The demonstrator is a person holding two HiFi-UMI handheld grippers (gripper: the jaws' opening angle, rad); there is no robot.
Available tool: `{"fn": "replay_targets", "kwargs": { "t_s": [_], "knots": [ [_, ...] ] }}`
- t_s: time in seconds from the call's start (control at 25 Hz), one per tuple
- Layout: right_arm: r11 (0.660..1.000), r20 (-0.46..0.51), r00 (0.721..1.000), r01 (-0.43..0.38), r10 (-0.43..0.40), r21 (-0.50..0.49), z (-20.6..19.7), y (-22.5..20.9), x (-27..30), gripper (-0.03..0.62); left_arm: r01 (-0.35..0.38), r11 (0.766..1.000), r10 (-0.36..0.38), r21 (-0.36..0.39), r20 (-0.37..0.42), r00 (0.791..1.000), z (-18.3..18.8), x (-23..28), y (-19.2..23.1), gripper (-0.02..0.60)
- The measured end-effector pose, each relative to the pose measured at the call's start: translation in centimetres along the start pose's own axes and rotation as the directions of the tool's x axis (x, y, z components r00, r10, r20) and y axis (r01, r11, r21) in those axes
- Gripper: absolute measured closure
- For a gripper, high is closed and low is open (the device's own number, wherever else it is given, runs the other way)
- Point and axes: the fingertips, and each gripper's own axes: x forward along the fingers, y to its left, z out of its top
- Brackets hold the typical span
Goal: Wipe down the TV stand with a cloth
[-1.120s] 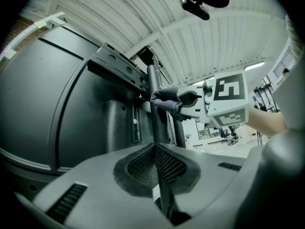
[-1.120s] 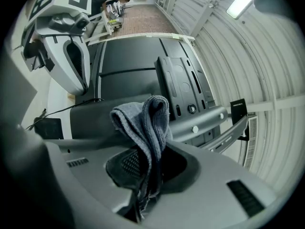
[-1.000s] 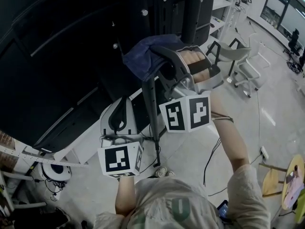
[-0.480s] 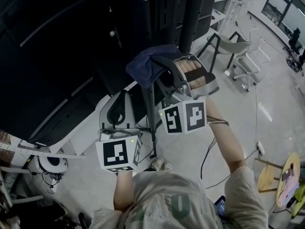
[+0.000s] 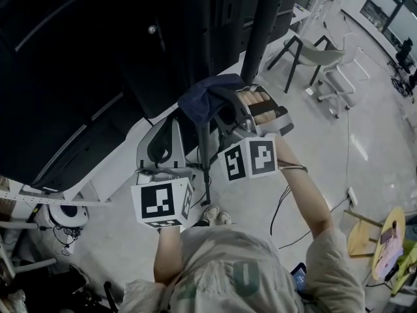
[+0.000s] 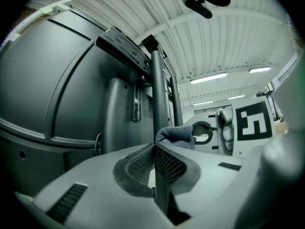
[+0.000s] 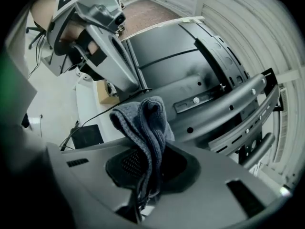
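right claw (image 7: 148, 168) clamps the blue cloth (image 5: 203, 98), centre frame, just below the TV stand (image 5: 259, 25) column (contact unclear). left claw (image 6: 154, 151) jaws pressed together, nothing between them, lower left of the cloth.

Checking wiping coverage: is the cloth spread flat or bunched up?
Bunched up. The cloth stands in thick folds, pinched between the jaws of the right gripper, with no flat area showing.

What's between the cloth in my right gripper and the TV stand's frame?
Nothing visible does. The cloth, clamped in the right gripper, faces the stand's dark brackets across open air.
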Motion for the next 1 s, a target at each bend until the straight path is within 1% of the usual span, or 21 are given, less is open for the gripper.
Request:
{"fn": "replay_targets", "kwargs": {
  "t_s": [0.2,0.44,0.64,1.0],
  "knots": [
    [0.996,-0.027,0.996,-0.09,0.091,0.023,-1.3,3.0,0.5,0.536,-0.004,1.0,0.004,-0.022,-0.013,1.0,-0.5,0.2,-0.2,0.568],
    [0.992,-0.043,0.992,-0.117,0.12,0.052,-2.0,5.5,1.1,0.537,-0.014,1.0,0.012,-0.028,-0.041,0.999,-1.7,-0.1,0.1,0.568],
    [0.986,-0.062,0.985,-0.162,0.164,0.036,-2.8,7.8,1.6,0.536,-0.024,0.999,0.022,-0.031,-0.059,0.998,-2.4,-0.1,0.4,0.568],
    [0.964,-0.095,0.959,-0.263,0.266,0.046,-4.4,13.2,3.0,0.537,-0.036,0.998,0.032,-0.057,-0.079,0.996,-4.3,0.0,1.4,0.568]
  ]
}}
